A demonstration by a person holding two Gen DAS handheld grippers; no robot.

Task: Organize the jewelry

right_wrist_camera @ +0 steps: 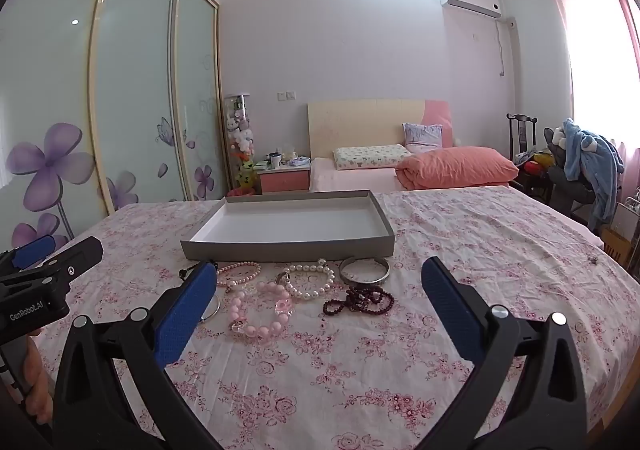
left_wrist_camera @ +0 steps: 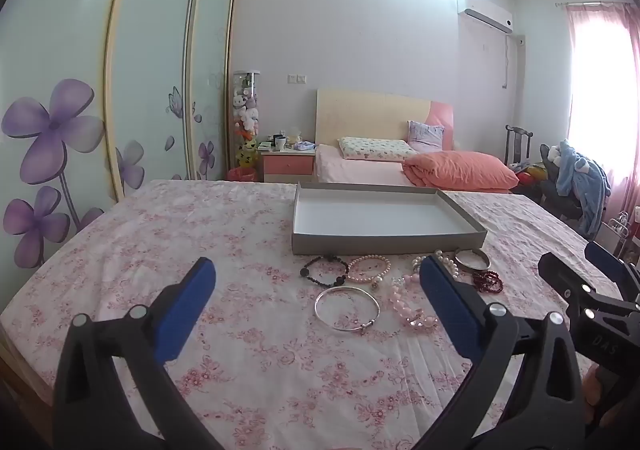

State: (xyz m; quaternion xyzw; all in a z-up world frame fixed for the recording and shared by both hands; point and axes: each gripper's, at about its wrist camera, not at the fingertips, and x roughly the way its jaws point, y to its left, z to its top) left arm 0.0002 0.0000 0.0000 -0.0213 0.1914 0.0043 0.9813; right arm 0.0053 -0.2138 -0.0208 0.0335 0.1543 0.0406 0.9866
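A shallow grey box point(left_wrist_camera: 384, 243) point(right_wrist_camera: 288, 250) with a white inside lies on the floral cloth. In front of it lie several bracelets: black beads point(left_wrist_camera: 325, 271), small pink pearls point(left_wrist_camera: 369, 269) point(right_wrist_camera: 239, 273), a thin silver bangle point(left_wrist_camera: 346, 308), big pink beads point(left_wrist_camera: 410, 310) point(right_wrist_camera: 260, 308), white pearls point(right_wrist_camera: 310, 280), a wide silver bangle point(left_wrist_camera: 472, 260) point(right_wrist_camera: 364, 270) and dark red beads point(left_wrist_camera: 488, 280) point(right_wrist_camera: 360, 301). My left gripper point(left_wrist_camera: 318, 270) is open and empty above the bracelets. My right gripper point(right_wrist_camera: 320, 270) is open and empty, also above them.
The floral cloth point(left_wrist_camera: 160, 234) covers a table. Behind it are a bed point(left_wrist_camera: 384, 162), a pink nightstand point(left_wrist_camera: 287, 166), a sliding wardrobe point(left_wrist_camera: 120, 90) at left and a chair with blue clothes point(left_wrist_camera: 576, 174) at right.
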